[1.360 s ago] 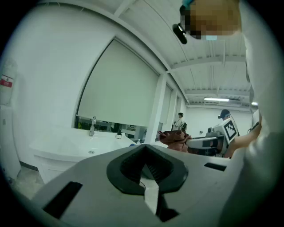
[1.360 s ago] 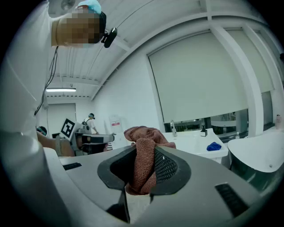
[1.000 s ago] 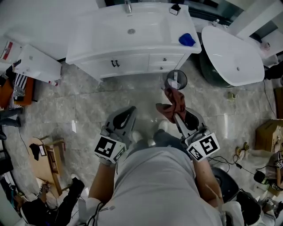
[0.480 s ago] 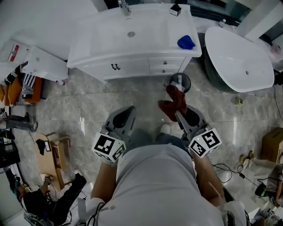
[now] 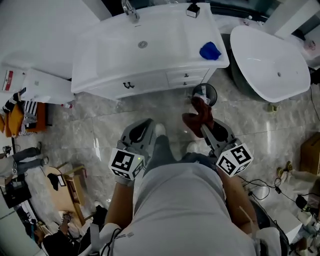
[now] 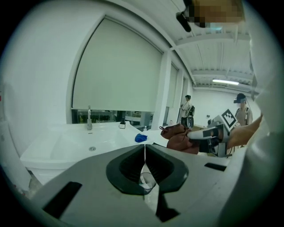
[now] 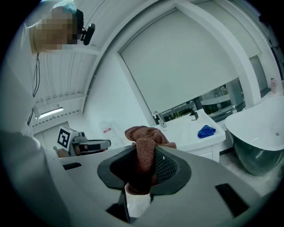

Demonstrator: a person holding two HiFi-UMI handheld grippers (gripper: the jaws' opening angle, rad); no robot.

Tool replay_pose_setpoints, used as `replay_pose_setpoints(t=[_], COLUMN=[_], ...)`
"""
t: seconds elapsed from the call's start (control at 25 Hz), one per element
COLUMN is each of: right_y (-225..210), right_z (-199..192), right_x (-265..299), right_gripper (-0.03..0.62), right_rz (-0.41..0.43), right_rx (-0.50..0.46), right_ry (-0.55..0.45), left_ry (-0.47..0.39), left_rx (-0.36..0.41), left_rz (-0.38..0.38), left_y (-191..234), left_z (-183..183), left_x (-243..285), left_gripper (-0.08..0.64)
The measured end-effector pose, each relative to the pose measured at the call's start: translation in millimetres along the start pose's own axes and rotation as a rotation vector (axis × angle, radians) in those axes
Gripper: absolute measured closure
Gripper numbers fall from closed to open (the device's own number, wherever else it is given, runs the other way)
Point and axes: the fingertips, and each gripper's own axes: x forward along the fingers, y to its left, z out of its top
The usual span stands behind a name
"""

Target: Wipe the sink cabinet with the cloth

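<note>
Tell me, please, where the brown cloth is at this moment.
In the head view the brown cloth is clamped in the right gripper, right of centre, short of the sink cabinet.

One left hand-held gripper [image 5: 146,123], one right hand-held gripper [image 5: 205,131], one brown cloth [image 5: 199,116], one blue cloth [image 5: 210,50], one sink cabinet [image 5: 150,80], one faucet [image 5: 129,9], one bathtub [image 5: 267,60] and one bin [image 5: 213,90] are in view.
</note>
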Motion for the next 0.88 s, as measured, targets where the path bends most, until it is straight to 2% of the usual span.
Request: replay_pose_setpoints(t=[0.12, 0.36, 0.6, 0.76, 0.88], right_y=[2, 2, -4, -23, -39], right_z=[4, -7, -26, -37, -51], right_x=[24, 74, 113, 142, 161], right_gripper=[0.486, 0.486, 0.486, 0.486, 0.486], right_rz=[-0.049, -0.144, -0.173, -0.176, -0.160], right_rx=[0.009, 0.076, 0.085, 0.099, 0.119], right_ry=[0.002, 0.024, 0.109, 0.162, 0.208], left_ry=[0.025, 0.053, 0.113, 0.140, 0.159], left_rx=[0.030, 0.039, -0.002, -0.044, -0.088], left_rz=[-0.047, -0.150, -0.226, -0.230, -0.199], left_y=[33, 95, 123, 132, 135], left_z=[4, 1, -21, -37, -52], left_x=[16, 45, 58, 71, 78], left_gripper=[0.548, 0.548, 0.548, 0.548, 0.548])
